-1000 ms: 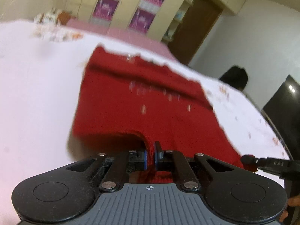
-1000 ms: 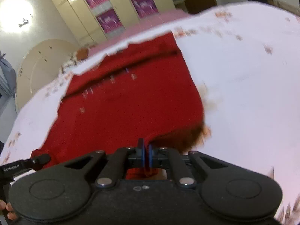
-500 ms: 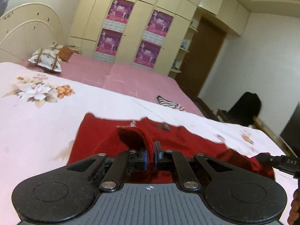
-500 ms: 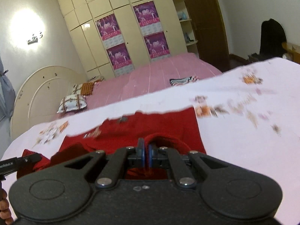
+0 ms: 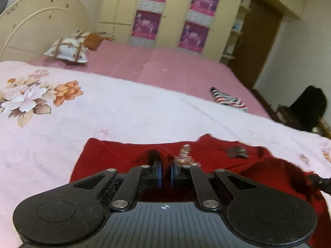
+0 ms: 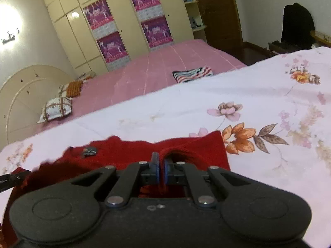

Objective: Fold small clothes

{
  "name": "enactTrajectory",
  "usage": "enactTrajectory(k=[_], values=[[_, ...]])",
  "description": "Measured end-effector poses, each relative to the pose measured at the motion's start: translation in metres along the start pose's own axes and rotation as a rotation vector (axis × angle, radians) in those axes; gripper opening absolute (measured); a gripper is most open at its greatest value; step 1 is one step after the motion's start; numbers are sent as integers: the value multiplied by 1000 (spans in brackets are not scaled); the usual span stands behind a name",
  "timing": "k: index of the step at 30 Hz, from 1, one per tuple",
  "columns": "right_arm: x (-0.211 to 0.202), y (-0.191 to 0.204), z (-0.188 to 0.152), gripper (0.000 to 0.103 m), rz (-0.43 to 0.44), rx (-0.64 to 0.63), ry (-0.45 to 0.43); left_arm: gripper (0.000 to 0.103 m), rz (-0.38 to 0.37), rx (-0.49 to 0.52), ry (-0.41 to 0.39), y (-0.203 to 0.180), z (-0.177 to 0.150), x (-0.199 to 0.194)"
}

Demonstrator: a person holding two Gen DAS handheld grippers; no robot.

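A red knit garment (image 5: 115, 157) lies on the floral bedspread (image 5: 103, 111), its far edge flat and a dark label (image 5: 236, 152) showing. My left gripper (image 5: 166, 168) is shut on a raised fold of the red garment near its left side. My right gripper (image 6: 161, 166) is shut on another raised fold of the same garment (image 6: 198, 144) near its right side. The label also shows in the right wrist view (image 6: 90, 151). Each gripper's tip is visible at the edge of the other's view.
A pink bed (image 5: 165, 72) lies beyond, with a striped folded cloth (image 5: 227, 99) and pillows (image 5: 66, 50) by the headboard. A wardrobe with posters (image 6: 128, 24), a brown door and a dark chair (image 5: 308, 107) stand behind.
Both grippers carried the near edge of the red garment forward over itself toward the far edge and lowered; the garment now looks much shorter.
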State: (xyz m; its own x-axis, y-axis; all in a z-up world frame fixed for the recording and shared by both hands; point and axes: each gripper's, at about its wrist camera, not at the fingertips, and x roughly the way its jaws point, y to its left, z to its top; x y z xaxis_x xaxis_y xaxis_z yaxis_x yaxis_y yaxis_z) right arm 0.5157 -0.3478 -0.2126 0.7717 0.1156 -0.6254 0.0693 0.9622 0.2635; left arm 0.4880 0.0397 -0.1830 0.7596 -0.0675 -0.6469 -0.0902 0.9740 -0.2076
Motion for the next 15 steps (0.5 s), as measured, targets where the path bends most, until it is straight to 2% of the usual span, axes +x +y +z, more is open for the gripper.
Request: enactTrajectory(k=[1,2,3,4,5,6,7,8,9,10,11,12,13,15], values=[[4,0,0,24,-15,-2,3,8,6,1,6,-1,1,1],[7,-2,2,26,-24,2,6,8,7,-2,5,0,3,-2],[4,-3,3,30,-27,14,-5,16,10,-4,0,2,4,-7],[-1,-3,5,41,-42,19,-30,43,18,-4,-11,3,5,-13],[-9,-3,7,49,-74,14,-75,57,40,-9,-39,6,7,-19],[-16,-3,8,70,-104,8,-118,88,61,-14,-79,9,8,-27],[-24,-3,9,81,-128,-1,-160,93,82,-19,-141,13,9,-38],[-32,-2,11,79,-133,-11,-189,93,83,-14,-181,15,9,-44],[-37,0,12,71,-125,-26,-200,93,72,6,-188,14,9,-49],[-39,5,12,63,-108,-50,-198,93,61,30,-178,11,8,-51],[-38,10,12,60,-91,-82,-181,93,35,65,-163,5,4,-52],[-34,18,10,52,-74,-123,-152,91,14,101,-149,-1,0,-51],[-29,27,6,43,-56,-164,-119,85,-7,135,-133,-9,-4,-50],[-19,42,-2,38,-36,-217,-74,76,-47,182,-73,-25,-11,-39]])
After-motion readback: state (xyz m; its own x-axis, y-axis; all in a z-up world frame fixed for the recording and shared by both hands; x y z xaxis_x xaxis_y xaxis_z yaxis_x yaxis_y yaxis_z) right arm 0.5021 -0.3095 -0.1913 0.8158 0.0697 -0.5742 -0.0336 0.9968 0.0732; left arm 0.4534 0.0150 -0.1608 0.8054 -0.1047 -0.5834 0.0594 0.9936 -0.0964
